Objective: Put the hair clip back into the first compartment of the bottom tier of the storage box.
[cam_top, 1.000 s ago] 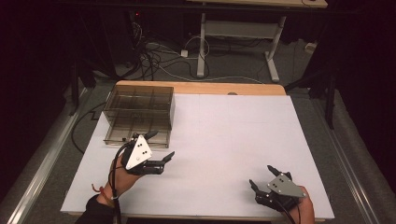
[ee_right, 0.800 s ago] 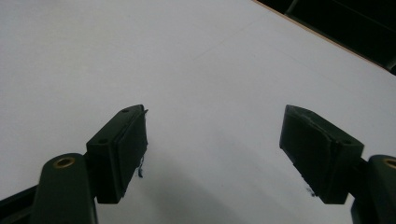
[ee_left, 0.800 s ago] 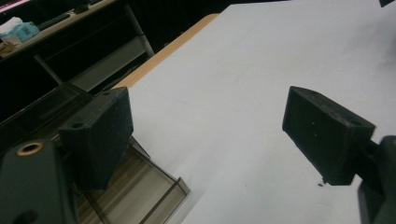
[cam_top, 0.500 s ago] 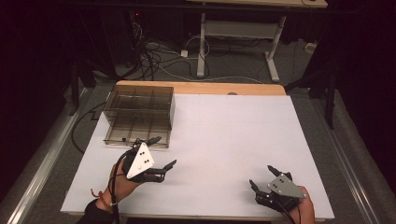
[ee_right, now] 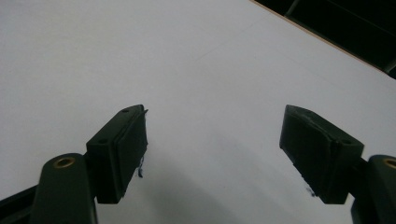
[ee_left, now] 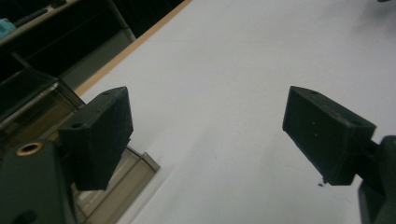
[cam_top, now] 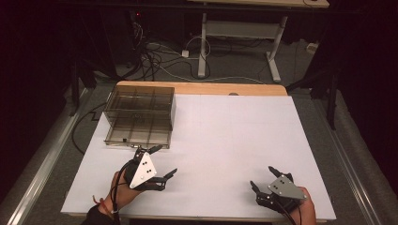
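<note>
Two grippers are hovering with jaws spread wide and gripping nothing: the right gripper (cam_top: 263, 179) at the near right edge of the white table (cam_top: 234, 136), the left gripper (cam_top: 158, 161) at near left. Farther off, the clear compartment box (cam_top: 140, 115) is sitting at the far left, just beyond the left gripper.

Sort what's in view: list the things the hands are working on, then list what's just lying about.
In the job:
clear plastic drawer box
left gripper, jaws open, beside the box
right gripper, jaws open

Lying about:
white table
cables on the floor
desk frame behind
</note>
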The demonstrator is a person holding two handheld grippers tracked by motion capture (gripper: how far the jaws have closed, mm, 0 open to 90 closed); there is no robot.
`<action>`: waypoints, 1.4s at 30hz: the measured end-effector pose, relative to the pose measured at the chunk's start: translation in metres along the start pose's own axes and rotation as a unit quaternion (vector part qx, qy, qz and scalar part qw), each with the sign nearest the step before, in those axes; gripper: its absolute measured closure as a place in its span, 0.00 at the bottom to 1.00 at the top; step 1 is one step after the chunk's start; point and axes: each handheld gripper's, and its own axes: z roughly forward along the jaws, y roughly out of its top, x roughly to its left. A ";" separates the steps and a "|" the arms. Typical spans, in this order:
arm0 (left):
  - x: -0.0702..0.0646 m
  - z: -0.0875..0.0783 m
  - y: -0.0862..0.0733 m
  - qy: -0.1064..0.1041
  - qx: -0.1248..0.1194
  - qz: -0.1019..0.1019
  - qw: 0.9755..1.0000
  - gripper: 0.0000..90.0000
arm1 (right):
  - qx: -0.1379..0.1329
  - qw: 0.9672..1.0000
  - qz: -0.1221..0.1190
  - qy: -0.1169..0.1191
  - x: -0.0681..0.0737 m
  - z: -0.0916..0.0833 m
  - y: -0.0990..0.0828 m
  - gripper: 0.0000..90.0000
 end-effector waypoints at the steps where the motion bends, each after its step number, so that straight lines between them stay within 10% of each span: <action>1: -0.001 0.001 -0.002 0.002 0.004 0.003 1.000 0.17 | 0.000 1.000 0.000 0.000 0.000 0.000 0.000 0.26; 27: -0.005 -0.011 -0.045 -0.026 0.069 -0.036 0.997 0.16 | 0.002 1.000 0.004 -0.001 -0.001 0.002 -0.001 0.26; 42: -0.003 -0.023 -0.052 -0.019 0.065 -0.053 0.996 0.16 | -0.001 1.000 -0.003 -0.003 0.000 -0.001 0.000 0.26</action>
